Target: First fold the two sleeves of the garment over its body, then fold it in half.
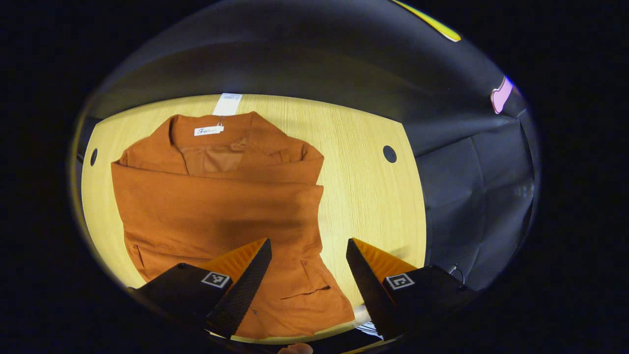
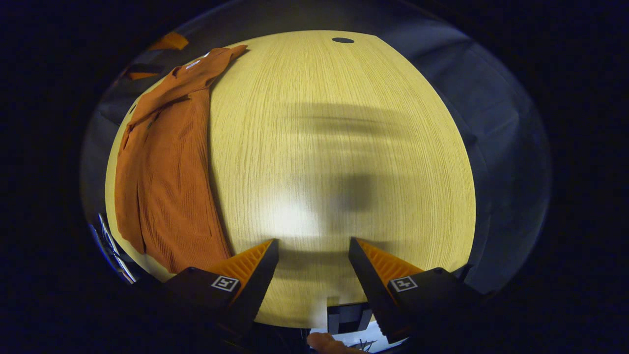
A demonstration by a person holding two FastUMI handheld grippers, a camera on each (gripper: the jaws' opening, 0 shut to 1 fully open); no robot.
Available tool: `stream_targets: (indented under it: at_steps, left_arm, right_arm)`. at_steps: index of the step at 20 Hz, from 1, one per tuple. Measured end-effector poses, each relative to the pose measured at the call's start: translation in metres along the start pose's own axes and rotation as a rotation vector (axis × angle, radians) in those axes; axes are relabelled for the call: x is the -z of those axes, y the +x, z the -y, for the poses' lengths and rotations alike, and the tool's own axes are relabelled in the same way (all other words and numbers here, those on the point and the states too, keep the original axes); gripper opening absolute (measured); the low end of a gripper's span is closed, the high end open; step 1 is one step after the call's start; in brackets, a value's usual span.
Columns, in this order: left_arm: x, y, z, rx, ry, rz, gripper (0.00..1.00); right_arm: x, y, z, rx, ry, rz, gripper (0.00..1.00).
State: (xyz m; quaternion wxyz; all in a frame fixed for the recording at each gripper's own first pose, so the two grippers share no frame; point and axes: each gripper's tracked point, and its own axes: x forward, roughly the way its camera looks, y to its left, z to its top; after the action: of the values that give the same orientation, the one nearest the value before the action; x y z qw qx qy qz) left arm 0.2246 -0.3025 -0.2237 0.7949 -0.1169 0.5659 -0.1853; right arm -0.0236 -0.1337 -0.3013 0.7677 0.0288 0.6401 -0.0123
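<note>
Rust-orange garment [image 1: 216, 196] lies flat on the pale wood tabletop [image 1: 363, 187], collar at the far edge, sleeves apparently already laid across its body (the halving fold looks like what remains). A one-sided lift at the hem could drag those sleeves loose or skew the fold. The left gripper [image 1: 308, 268] hovers over the near hem, jaws wide, holding nothing. The right gripper [image 2: 313, 268], equally spread and empty, hangs above bare wood beside the garment.
</note>
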Motion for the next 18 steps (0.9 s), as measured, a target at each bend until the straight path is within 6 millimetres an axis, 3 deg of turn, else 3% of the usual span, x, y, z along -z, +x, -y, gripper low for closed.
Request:
stream_targets:
  at_steps: [3, 6, 14, 16, 18]
  left_arm:
    - [0.023, -0.023, -0.032, -0.005, 0.018, 0.059, 0.99]
    - [0.068, -0.047, -0.087, -0.055, 0.032, 0.065, 0.99]
    - [0.232, -0.115, -0.255, -0.226, -0.077, -0.012, 0.99]
    - [0.264, -0.122, -0.278, -0.224, -0.14, -0.048, 0.99]
    - [0.283, -0.124, -0.291, -0.212, -0.208, -0.06, 0.99]
  right_arm:
    - [-0.001, -0.001, -0.001, 0.004, 0.012, -0.01, 0.95]
    - [-0.001, 0.0, -0.001, 0.005, 0.01, -0.007, 0.96]
    - [-0.003, 0.0, -0.005, 0.018, 0.056, -0.025, 0.97]
    - [-0.004, -0.001, -0.008, 0.019, 0.068, -0.04, 0.99]
    - [-0.002, -0.001, -0.015, 0.014, 0.049, -0.057, 0.99]
